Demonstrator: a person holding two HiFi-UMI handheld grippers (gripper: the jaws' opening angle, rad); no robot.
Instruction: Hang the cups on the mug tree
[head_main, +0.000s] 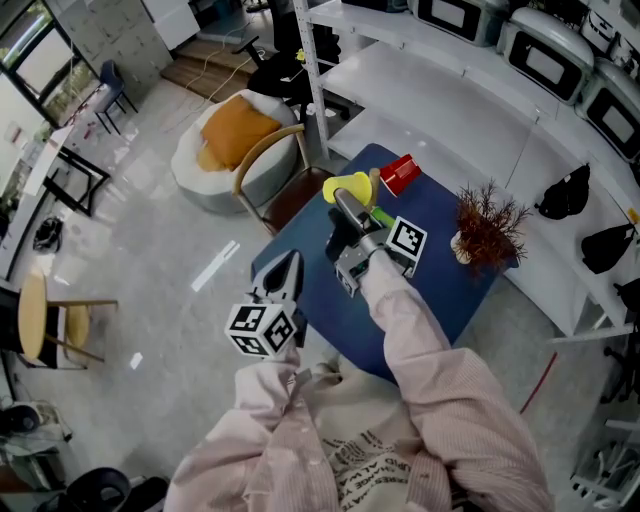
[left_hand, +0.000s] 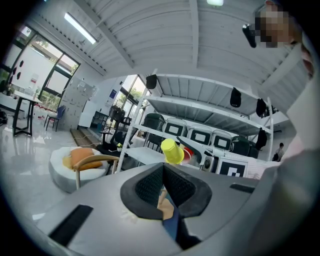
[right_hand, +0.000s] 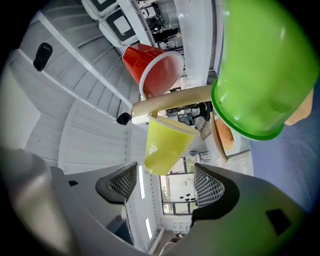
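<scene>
A wooden mug tree stands at the far side of the blue table. A yellow cup hangs from one peg, a red cup from another, and a green cup looms close at the right. In the head view the yellow cup and red cup show beyond my right gripper. My right gripper is open, and the yellow cup's base sits just between its fingertips without touching. My left gripper is shut and empty, held back over the table's near left edge; its own view shows its pads pressed together.
A dried reddish plant stands at the table's right edge. Left of the table are a wooden chair and a beanbag with an orange cushion. White shelves holding appliances run behind the table.
</scene>
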